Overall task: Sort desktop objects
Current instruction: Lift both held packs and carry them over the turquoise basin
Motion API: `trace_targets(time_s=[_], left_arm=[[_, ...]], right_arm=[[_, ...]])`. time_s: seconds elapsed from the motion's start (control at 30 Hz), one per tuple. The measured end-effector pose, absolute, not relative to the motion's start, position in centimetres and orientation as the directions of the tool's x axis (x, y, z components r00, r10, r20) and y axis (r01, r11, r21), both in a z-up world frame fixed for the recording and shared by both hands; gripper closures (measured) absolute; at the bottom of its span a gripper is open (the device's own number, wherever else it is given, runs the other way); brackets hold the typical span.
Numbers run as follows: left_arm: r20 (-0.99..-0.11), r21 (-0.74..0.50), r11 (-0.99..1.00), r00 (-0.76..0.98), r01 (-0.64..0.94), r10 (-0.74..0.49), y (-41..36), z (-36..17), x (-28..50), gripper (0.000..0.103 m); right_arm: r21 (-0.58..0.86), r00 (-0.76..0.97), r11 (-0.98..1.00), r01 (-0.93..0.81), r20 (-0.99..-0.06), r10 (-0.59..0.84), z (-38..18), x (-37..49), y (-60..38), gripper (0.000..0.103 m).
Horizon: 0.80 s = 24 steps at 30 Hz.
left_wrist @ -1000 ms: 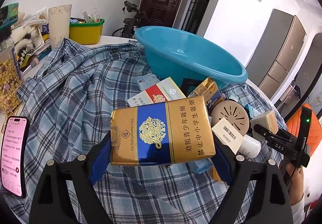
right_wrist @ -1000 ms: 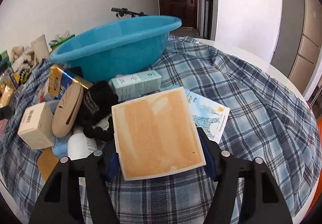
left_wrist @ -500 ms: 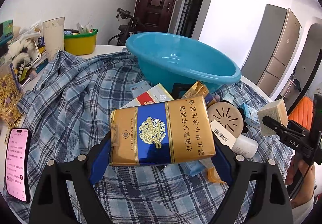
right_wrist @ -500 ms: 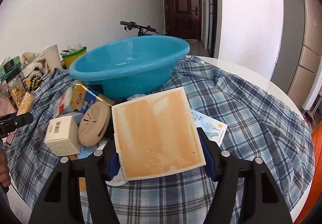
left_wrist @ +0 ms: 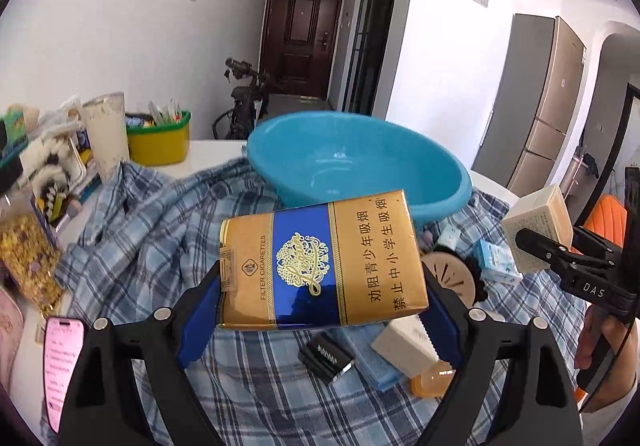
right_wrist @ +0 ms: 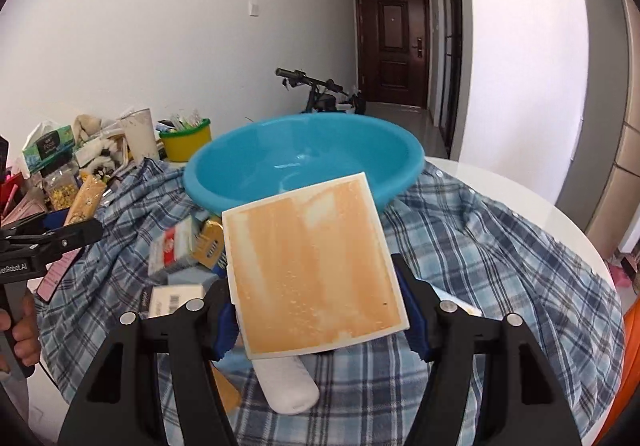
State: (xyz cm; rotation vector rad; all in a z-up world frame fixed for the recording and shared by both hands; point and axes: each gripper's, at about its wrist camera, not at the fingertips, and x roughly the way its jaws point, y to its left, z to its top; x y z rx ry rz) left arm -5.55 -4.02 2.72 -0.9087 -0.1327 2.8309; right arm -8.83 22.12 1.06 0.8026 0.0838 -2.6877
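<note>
The left gripper [left_wrist: 320, 306] is clamped on a gold-and-blue cigarette pack [left_wrist: 320, 262], held in the air short of the blue basin [left_wrist: 360, 165]. The right gripper [right_wrist: 316, 310] is closed on an orange-faced box [right_wrist: 312, 266], also raised, just before the basin's near rim. The basin sits mid-desk on a plaid cloth [right_wrist: 500, 246]. Small items crowd the cloth's near-left part; its right side toward the desk [right_wrist: 540, 197] edge lies bare.

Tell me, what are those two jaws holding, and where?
Left gripper clamps the cigarette pack by its short ends; right gripper clamps the orange-faced box by its side edges.
</note>
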Motion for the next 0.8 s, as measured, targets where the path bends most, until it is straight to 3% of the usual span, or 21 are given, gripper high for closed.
trace_targets(time_s=[0.33,0.8], left_arm=[[-0.484,-0.099,-0.988,-0.861,-0.121,0.154,-3.2,6.3,-10.0,0.014],[-0.46,-0.058,-0.987,-0.873,-0.151,0.161,-0.9,7.2,-17.1,0.014]], right_arm=[[0.041,-0.801,-0.923,0.384,-0.483,-0.355,4.0,-11.9,20.1,0.039],[0.039,-0.821,-0.921,0.388,-0.44,-0.365,5.5,-17.6,19.7,0.039]])
